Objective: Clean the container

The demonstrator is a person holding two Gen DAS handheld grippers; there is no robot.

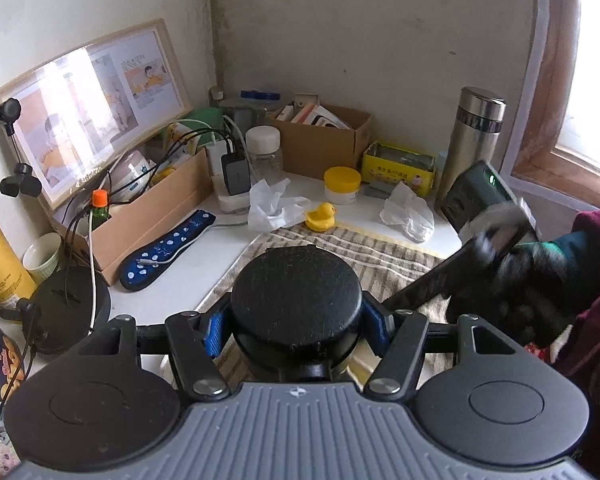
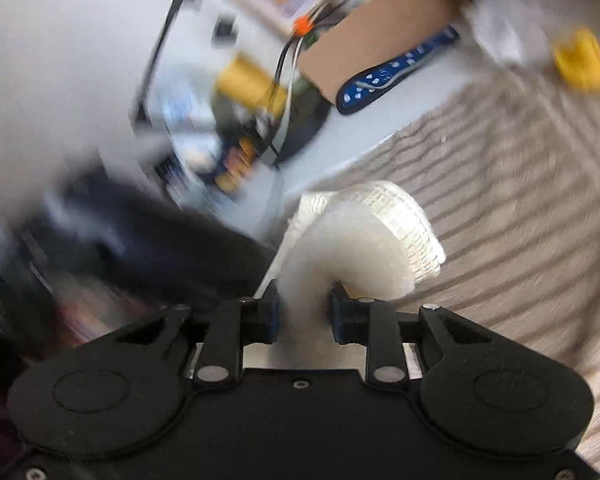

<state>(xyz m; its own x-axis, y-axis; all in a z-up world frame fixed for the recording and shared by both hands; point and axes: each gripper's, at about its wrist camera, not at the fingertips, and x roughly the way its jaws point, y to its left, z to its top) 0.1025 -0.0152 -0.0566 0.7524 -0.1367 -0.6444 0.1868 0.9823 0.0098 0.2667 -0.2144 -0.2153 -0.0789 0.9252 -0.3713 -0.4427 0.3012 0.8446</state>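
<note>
**Both grippers loaded over the striped towel**

Your left gripper (image 1: 296,326), angled downward, clamps the black container (image 1: 296,300) above the striped towel (image 1: 380,256). Your right gripper (image 2: 304,312) pinches a white sponge (image 2: 360,240); your gloved right hand (image 1: 528,280) sits beside the container.

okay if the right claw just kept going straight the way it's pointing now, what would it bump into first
Probably the striped towel. The right claw is clamped on a white sponge, which leads and would likely meet the cloth first. The frame is badly blurred, so depth is uncertain.
</note>
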